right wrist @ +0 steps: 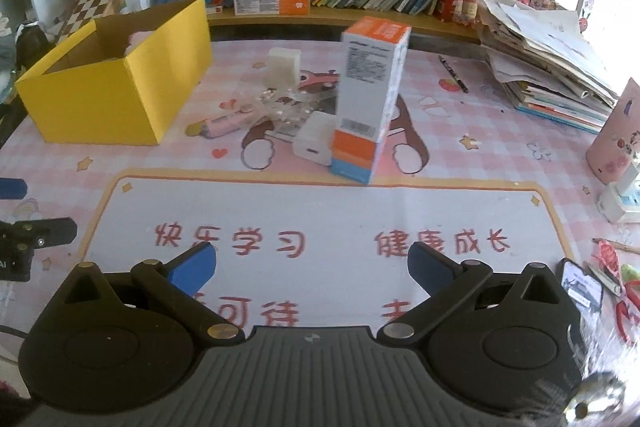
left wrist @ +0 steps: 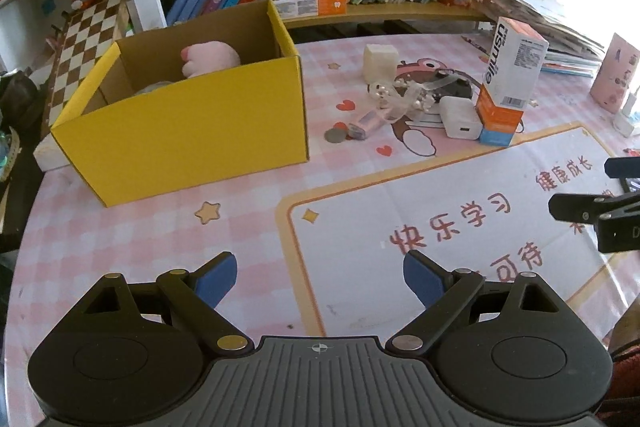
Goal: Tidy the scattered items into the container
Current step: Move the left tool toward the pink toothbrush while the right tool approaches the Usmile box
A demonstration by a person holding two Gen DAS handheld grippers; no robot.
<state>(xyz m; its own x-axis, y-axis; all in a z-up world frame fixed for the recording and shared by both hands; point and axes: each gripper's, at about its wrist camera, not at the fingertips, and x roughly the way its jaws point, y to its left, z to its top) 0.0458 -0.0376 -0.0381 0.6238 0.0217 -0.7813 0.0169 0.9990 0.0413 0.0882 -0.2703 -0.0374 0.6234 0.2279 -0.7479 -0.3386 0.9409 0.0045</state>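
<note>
Jaws spread and empty on both the left gripper (left wrist: pixel 320 281) and right gripper (right wrist: pixel 312 267), hovering low over the desk (left wrist: pixel 400 195). Yellow box (left wrist: pixel 192 131), at 11 o'clock, holds a pink plush (left wrist: pixel 208 59). Loose at 1 o'clock, well apart from it: toothpaste carton (left wrist: pixel 508 83), white charger (left wrist: pixel 460 117), pink tube (left wrist: pixel 366 123), bead tangle (left wrist: pixel 400 93), white cube (left wrist: pixel 380 61).
</note>
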